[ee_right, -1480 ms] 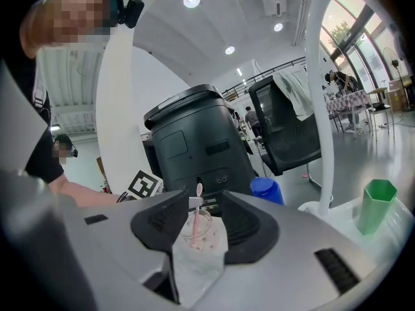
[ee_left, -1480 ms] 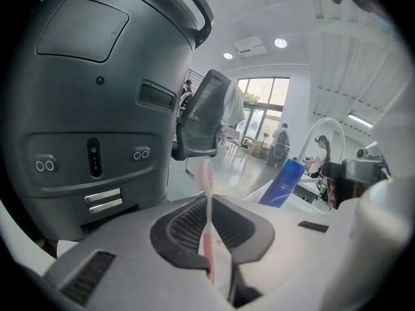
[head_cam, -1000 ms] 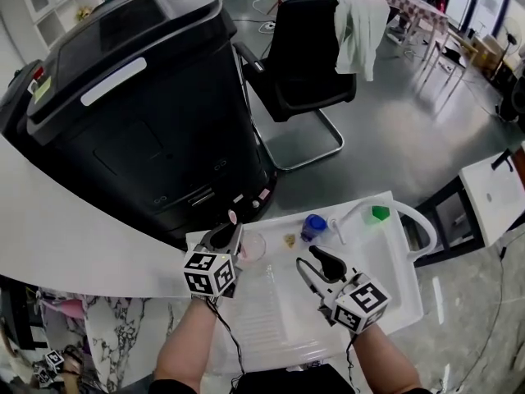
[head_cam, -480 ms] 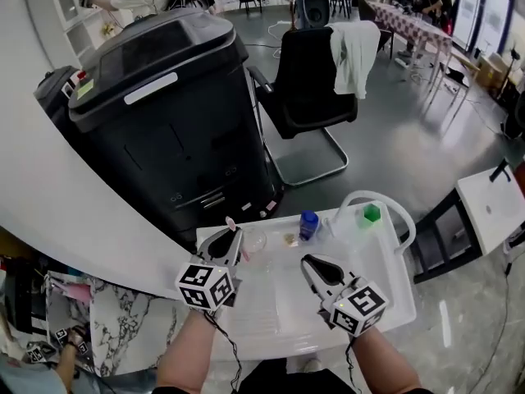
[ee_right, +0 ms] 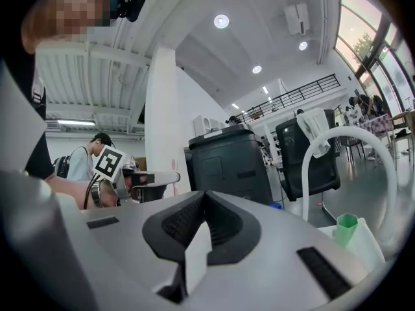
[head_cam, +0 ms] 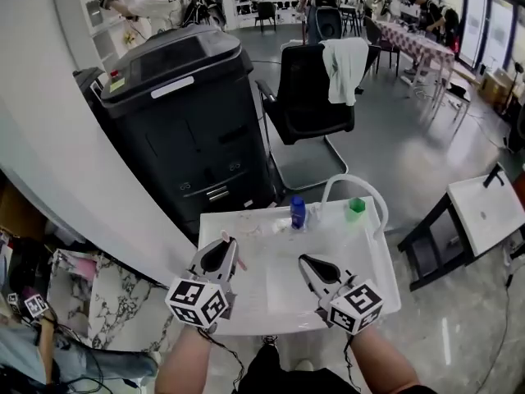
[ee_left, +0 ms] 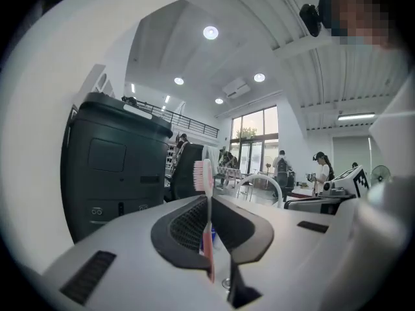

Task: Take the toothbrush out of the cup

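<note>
My left gripper (head_cam: pixel 220 254) is shut on a pink toothbrush (head_cam: pixel 225 239), whose bristle head sticks up above the jaws over the near left of the white table (head_cam: pixel 271 290). In the left gripper view the toothbrush (ee_left: pixel 203 175) stands upright between the closed jaws of that gripper (ee_left: pixel 209 203). A clear cup (head_cam: pixel 251 227) stands faintly visible at the back left of the table, apart from the brush. To the right, my right gripper (head_cam: pixel 314 267) hangs over the table with its jaws shut on nothing, as the right gripper view (ee_right: pixel 203 201) also shows.
A blue bottle (head_cam: pixel 297 212) and a green cup (head_cam: pixel 355 207) stand at the table's far edge under a white hoop handle (head_cam: pixel 351 183). Beyond are a big black machine (head_cam: pixel 176 113) and a black chair (head_cam: pixel 312 89). A white side table (head_cam: pixel 484 208) stands at the right.
Both grippers drew back from the far end of the table and rose. The toothbrush came away from the cup in the left gripper. The right jaws closed.
</note>
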Motion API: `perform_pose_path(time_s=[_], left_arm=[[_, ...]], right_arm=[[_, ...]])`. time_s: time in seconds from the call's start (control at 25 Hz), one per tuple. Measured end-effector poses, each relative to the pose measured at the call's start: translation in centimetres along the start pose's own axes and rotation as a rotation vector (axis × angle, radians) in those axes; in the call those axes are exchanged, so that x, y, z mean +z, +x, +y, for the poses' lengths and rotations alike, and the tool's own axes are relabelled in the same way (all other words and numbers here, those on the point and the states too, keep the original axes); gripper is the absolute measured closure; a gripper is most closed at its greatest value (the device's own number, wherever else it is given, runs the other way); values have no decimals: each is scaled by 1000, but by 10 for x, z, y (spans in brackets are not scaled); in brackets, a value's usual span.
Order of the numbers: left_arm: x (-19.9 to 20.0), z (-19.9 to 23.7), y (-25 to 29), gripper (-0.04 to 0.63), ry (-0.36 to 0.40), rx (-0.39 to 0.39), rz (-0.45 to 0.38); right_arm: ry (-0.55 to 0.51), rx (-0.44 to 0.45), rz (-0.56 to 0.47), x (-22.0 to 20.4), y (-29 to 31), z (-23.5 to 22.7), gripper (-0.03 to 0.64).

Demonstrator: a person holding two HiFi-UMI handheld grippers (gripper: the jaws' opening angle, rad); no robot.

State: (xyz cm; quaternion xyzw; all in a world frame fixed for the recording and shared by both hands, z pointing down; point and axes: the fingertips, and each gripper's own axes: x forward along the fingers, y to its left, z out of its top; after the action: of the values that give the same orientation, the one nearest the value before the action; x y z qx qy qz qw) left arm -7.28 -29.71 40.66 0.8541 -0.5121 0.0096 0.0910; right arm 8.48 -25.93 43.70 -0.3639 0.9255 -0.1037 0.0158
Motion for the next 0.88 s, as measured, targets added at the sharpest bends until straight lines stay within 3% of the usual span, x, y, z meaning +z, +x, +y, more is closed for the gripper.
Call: perform_pose_path(time_s=[0.44, 0.88], left_arm=[[-24, -75, -120, 561, 19, 104, 0], [-31, -79, -208, 561, 32, 149, 27]], right_arm=[[26, 71, 9, -18, -78, 48, 600], [48, 122, 30, -42, -79, 115, 600]])
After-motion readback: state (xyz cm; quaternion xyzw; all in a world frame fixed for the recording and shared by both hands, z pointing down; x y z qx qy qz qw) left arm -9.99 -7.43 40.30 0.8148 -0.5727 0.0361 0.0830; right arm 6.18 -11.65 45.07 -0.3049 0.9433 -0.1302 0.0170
